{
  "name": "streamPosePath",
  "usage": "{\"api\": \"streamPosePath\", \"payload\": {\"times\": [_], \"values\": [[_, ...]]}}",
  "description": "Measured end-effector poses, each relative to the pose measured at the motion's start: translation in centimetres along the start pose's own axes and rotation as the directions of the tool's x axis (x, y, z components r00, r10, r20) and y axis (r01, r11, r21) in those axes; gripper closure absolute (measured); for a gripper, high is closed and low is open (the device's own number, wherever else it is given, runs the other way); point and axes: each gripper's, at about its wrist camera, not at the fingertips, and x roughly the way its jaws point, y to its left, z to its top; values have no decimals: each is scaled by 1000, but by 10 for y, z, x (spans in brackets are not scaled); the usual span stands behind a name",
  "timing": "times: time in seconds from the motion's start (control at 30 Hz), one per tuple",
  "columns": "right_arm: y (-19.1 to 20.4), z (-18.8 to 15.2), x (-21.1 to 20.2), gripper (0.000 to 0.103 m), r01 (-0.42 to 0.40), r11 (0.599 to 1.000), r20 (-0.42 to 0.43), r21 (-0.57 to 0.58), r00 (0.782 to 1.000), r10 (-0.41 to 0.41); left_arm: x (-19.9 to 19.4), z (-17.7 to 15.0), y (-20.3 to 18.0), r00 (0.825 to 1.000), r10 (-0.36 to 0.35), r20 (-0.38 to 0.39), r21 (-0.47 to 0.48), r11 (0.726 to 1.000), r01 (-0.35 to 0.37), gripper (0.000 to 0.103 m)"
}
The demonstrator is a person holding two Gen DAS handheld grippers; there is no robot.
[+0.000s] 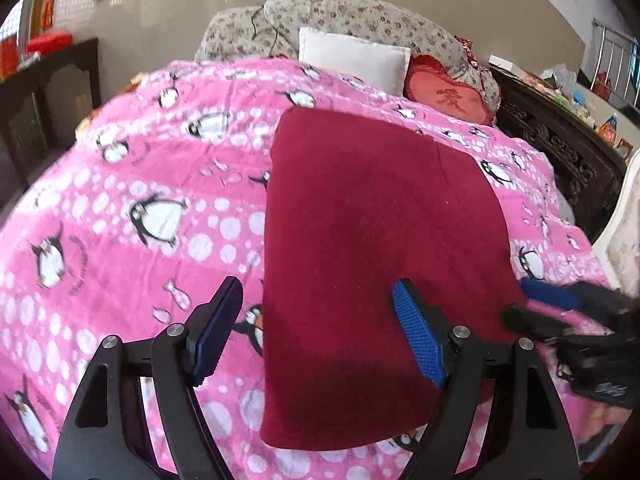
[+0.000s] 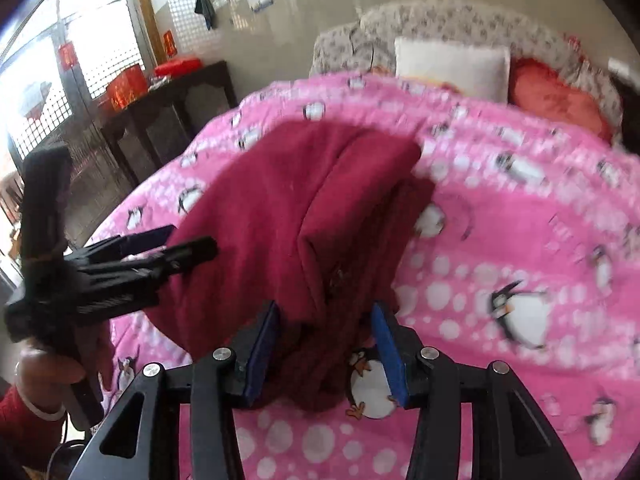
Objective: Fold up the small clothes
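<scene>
A dark red garment [image 1: 380, 240] lies spread on the pink penguin quilt [image 1: 140, 184] of a bed. My left gripper [image 1: 318, 286] stands open low over its near left edge, one finger above the quilt and the other above the cloth, with nothing gripped. My right gripper [image 2: 325, 308] is shut on a bunched fold of the red garment [image 2: 280, 208] at its right edge. That cloth rises in a crease ahead of the pads. In the left wrist view the right gripper [image 1: 548, 308] shows blurred at the garment's right side. The right wrist view shows the left gripper [image 2: 176, 246] at the left, carried by a hand [image 2: 44, 364].
A white pillow [image 1: 352, 56] and a red heart cushion [image 1: 448, 96] lie at the head of the bed against a floral cover [image 1: 360, 12]. A dark wooden cabinet [image 2: 168, 120] stands left of the bed. Carved dark furniture [image 1: 560, 148] runs along the right side.
</scene>
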Motion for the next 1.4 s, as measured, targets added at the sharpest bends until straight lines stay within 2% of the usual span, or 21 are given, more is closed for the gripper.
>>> {"api": "streamPosePath", "payload": {"times": [0.1,0.2,0.3,0.37,0.47,0.57,0.67,0.77,0.93,1.13,1.4], "values": [[10,5,-17,55,36,999,55,-25,998,-34,-4,2,0,999,35,31,7,999,-35,25],[20,6,-16,54,52,998,76,-45,996,-49,-6,5,1,997,65,49,17,998,-66,25],[20,-1,14,54,67,996,-3,-50,998,-67,-8,7,2,993,101,65,27,994,-103,25],[14,-6,29,54,58,998,-47,-14,997,-59,-10,8,4,992,109,68,27,993,-111,25],[10,-4,12,54,33,999,-2,33,999,-33,-14,8,7,991,115,75,34,992,-118,25],[16,3,-14,53,70,997,69,23,995,-72,-19,9,7,986,135,97,43,989,-139,25],[26,10,-31,52,90,996,118,9,989,-90,-24,11,7,987,125,100,44,991,-130,25],[37,15,-38,51,142,990,159,13,977,-142,-28,12,5,987,126,104,41,991,-131,25],[36,21,-29,51,172,982,146,83,972,-182,-35,11,0,986,120,117,49,991,-127,25],[33,16,-23,48,154,981,127,120,977,-169,-40,10,-2,982,132,134,49,989,-140,25],[36,16,-25,45,137,982,143,131,977,-155,-36,9,-3,982,143,125,48,987,-150,25]]}}
